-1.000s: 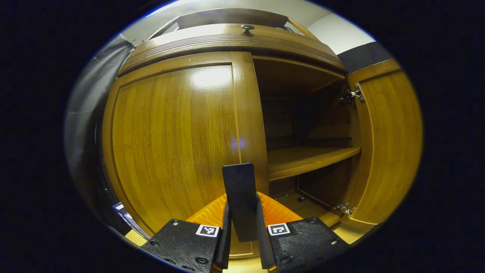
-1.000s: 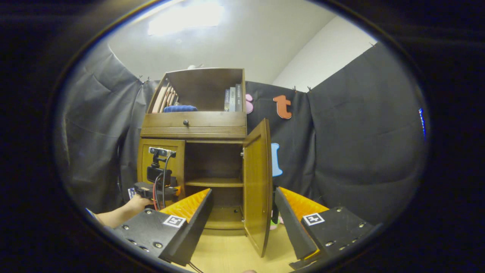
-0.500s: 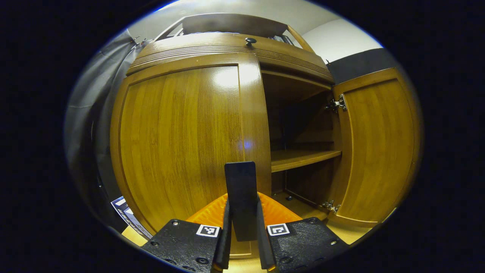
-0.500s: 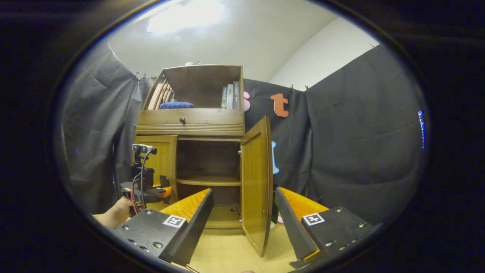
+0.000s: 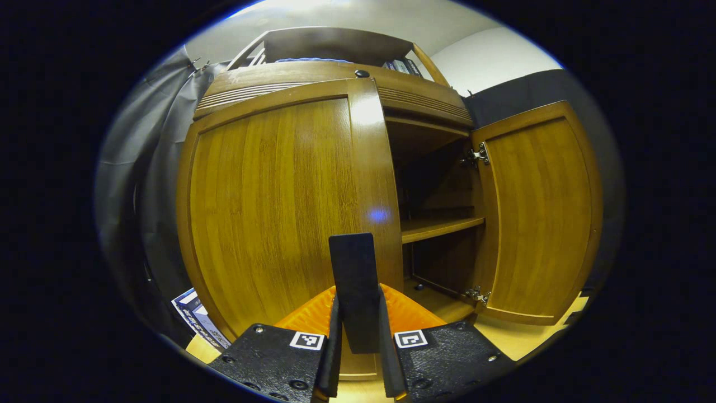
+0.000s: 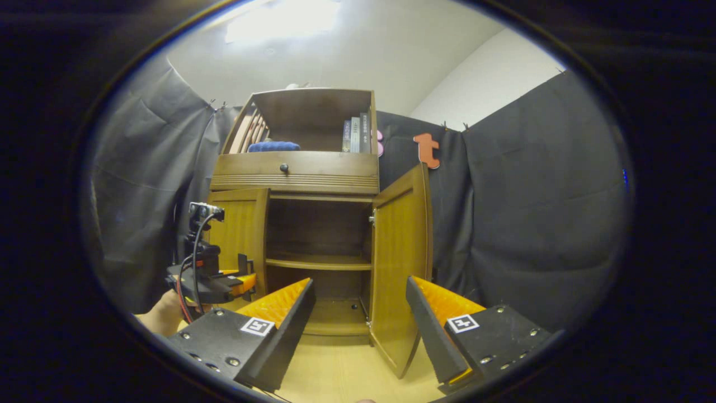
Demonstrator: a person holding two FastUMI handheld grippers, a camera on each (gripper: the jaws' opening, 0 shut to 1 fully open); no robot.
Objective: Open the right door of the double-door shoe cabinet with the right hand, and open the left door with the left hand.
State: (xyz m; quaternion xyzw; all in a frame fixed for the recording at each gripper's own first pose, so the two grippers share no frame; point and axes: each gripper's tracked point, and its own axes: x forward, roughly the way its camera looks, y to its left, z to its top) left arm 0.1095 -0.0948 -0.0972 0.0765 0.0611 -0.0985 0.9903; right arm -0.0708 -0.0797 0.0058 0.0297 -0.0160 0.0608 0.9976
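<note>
The wooden shoe cabinet [image 6: 296,179] stands ahead. In the left gripper view its left door [image 5: 279,207] is close in front and slightly ajar. My left gripper [image 5: 358,299] is shut on the flat black handle [image 5: 352,268] at that door's free edge. The right door [image 5: 537,212] is swung wide, baring the inner shelf [image 5: 436,226]. In the right gripper view my right gripper [image 6: 361,285] hangs open well back from the cabinet, holding nothing. The right door [image 6: 400,263] stands edge-on beyond its fingers. The left gripper [image 6: 224,280] and a hand [image 6: 159,310] sit by the left door [image 6: 240,229].
A drawer with a dark knob [image 6: 284,167] tops the doors. Above it an open shelf holds books [image 6: 355,134] and a blue bundle [image 6: 274,146]. A printed booklet [image 5: 196,319] lies on the wooden floor [image 6: 335,369] left of the cabinet. Black cloth walls close in both sides.
The left door has swung outward a little with the left gripper shut on its handle. The right gripper stayed open and its view shifted, so the cabinet sits further right in it.
</note>
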